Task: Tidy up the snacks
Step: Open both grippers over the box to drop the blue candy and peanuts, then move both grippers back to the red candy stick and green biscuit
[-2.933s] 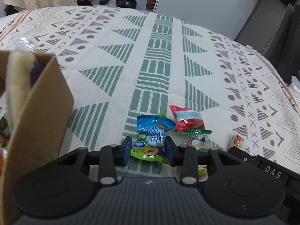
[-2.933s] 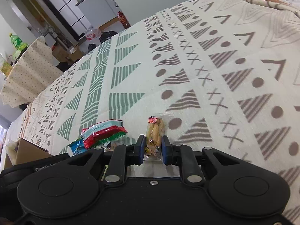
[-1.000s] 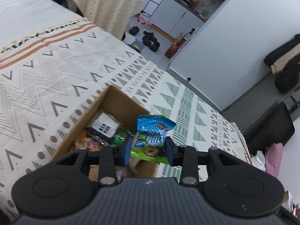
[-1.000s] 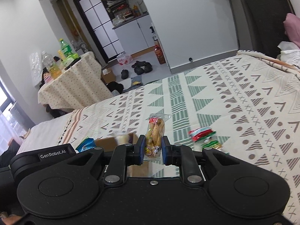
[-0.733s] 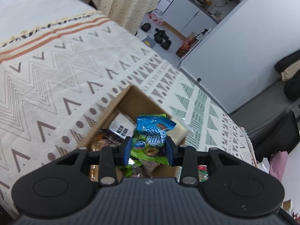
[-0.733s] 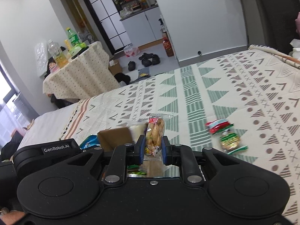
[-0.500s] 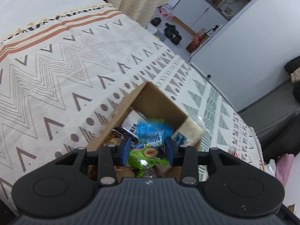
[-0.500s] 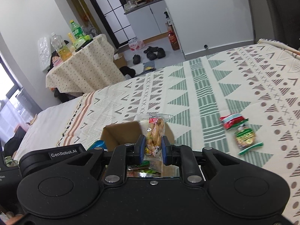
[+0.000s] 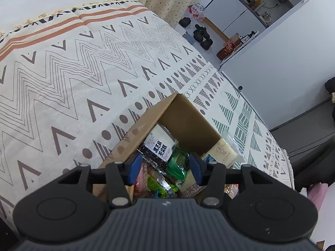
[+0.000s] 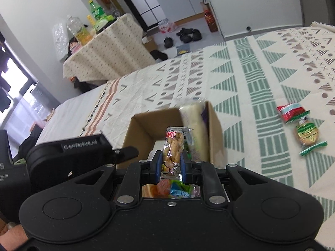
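Both handheld grippers are matte black plastic: the left gripper [image 9: 165, 168] and the right gripper [image 10: 170, 164] each carry blue pads [image 9: 132, 168], silver screws and round side discs. White lettering on the left one's body seems to read "GenRobot.AI", though blurred.

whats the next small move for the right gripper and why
Probably ease the right gripper a little further forward and open its fingers: it is shut on the clear snack packet, which stands just above the near edge of the open cardboard box.
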Tool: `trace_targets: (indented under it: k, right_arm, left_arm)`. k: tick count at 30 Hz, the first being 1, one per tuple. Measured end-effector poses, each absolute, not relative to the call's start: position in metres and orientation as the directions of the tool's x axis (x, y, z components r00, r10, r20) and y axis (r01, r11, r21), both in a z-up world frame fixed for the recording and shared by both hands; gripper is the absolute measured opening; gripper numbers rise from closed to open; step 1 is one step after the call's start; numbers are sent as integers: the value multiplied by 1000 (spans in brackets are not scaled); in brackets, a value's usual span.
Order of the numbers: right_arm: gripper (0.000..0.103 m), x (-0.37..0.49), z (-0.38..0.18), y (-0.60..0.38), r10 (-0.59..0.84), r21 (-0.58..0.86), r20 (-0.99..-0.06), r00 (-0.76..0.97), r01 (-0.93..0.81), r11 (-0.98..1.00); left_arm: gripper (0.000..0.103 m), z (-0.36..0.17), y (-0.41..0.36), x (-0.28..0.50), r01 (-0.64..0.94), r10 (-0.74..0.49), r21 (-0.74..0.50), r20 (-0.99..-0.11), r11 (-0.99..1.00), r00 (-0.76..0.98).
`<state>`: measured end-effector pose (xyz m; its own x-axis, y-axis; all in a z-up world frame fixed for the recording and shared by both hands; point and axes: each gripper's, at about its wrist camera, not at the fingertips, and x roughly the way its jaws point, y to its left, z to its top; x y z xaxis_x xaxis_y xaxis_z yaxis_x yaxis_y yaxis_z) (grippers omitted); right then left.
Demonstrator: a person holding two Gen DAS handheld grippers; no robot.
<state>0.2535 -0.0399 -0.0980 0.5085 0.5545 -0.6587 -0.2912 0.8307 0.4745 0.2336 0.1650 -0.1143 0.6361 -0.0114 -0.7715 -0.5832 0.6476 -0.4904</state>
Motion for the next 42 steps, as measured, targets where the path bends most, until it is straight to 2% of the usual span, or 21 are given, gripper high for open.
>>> trace_targets:
  k: [5,7,9,12,33,42]
  right_arm:
    - [19,255,-98,-39,582,503,-652,486,-296,812]
    - [24,254,-98,-38,592,508,-652,474,-307,805]
    - [31,253,-98,-40,590,509,-654,473,-301,806]
    - [32,252,-96,-49,578,504,-661,478,-287,815]
    - [40,244,-100,-179,409,440,-698,588,-97,892]
    - [52,255,-113,-206,404,457,-690,600,-70,887]
  left_arm:
    - [58,-113,162,233,-589,-3,-485,-774,647,633]
    - [61,-112,159,233,-597,9,-474,-778,647,628]
    - [70,-109,154,234,-594,18,-464,-778,658,628]
    - [73,-106,146,235,-584,27,-450,-777,676,629]
    - [77,-92,68,243,-441,-12,-391,-759,808,651]
    - [77,-98,38,253,-359,-52,-358,-766,862,641]
